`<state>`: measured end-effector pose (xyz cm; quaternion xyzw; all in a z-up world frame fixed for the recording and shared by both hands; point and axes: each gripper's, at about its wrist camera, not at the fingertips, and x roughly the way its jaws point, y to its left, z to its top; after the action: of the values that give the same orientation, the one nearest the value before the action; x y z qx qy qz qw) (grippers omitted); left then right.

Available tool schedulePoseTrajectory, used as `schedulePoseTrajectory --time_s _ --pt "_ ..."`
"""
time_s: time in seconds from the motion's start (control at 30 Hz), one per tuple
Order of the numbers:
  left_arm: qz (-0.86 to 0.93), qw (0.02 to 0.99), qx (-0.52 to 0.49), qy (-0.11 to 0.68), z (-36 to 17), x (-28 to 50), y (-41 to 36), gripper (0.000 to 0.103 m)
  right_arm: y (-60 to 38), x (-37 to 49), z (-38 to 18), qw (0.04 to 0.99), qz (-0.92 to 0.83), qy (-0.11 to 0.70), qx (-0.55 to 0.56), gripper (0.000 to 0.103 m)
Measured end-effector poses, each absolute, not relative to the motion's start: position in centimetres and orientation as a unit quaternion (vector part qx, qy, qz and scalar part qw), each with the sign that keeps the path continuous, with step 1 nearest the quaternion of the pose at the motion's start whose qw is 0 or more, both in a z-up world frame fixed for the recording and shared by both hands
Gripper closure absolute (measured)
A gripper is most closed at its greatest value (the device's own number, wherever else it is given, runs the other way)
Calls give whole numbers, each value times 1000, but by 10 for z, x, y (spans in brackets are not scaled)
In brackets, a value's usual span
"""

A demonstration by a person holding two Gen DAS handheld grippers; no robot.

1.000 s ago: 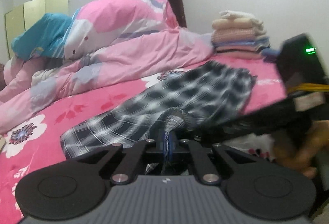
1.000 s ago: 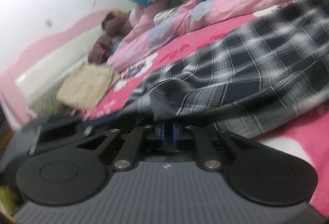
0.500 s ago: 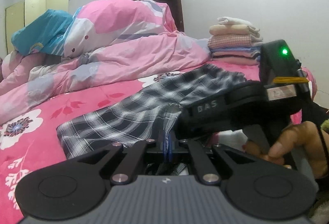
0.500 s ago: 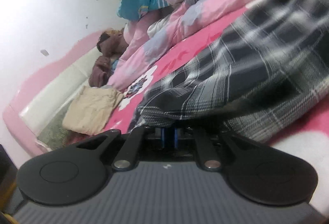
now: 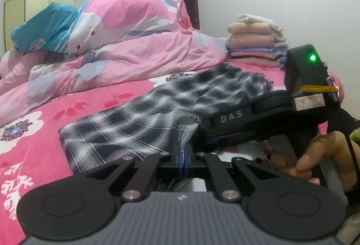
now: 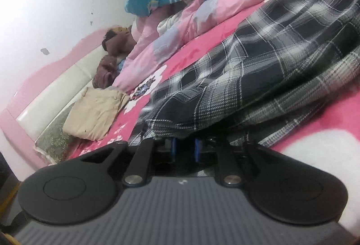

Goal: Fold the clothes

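R gripper [image 6: 184, 150] has opened since 0.5 s ago; tips hidden under plaid shorts [image 6: 258, 69]. L gripper [image 5: 182, 160] stays clamped on hem at 12 o'clock.

a bed with a hot-pink flower-print sheet [image 5: 40, 123] carries everything. a black-and-white plaid cotton garment [image 5: 171, 108] lies spread across the near part of it. behind that a rumpled pale-pink duvet [image 5: 139, 58] is heaped, a turquoise pillow [image 5: 42, 29] at its far end. a stack of folded towels and clothes [image 5: 256, 42] stands by the wall. a folded beige garment [image 6: 96, 114] lies near the white padded headboard [image 6: 56, 99].
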<state>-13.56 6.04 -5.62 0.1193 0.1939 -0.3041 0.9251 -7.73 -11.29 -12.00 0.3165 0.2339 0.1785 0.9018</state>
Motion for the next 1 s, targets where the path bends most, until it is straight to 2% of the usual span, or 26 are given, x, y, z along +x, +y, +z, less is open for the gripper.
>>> schedulePoseTrajectory --time_s 0.23,0.4,0.5,0.6,0.67,0.77,1.0 --pt "-307 917 145 207 -69 -135 58 100 -151 -130 -105 918 174 235 269 87" --pt "-306 914 165 211 -75 -137 56 99 -164 -127 -73 942 166 192 218 87" --pt "-303 912 175 213 -77 -140 56 94 -155 -112 -62 951 181 175 180 87" --pt "-295 913 178 217 -75 -147 62 87 -140 -99 -82 944 198 222 141 86" --pt "-289 916 168 223 -70 -151 70 86 -128 -98 -101 941 188 268 86 87" --pt "-277 924 144 222 -61 -158 85 83 -119 -111 -88 948 186 254 42 86" --pt "-243 944 58 216 -48 -148 107 79 -99 -107 -55 955 232 182 19 86"
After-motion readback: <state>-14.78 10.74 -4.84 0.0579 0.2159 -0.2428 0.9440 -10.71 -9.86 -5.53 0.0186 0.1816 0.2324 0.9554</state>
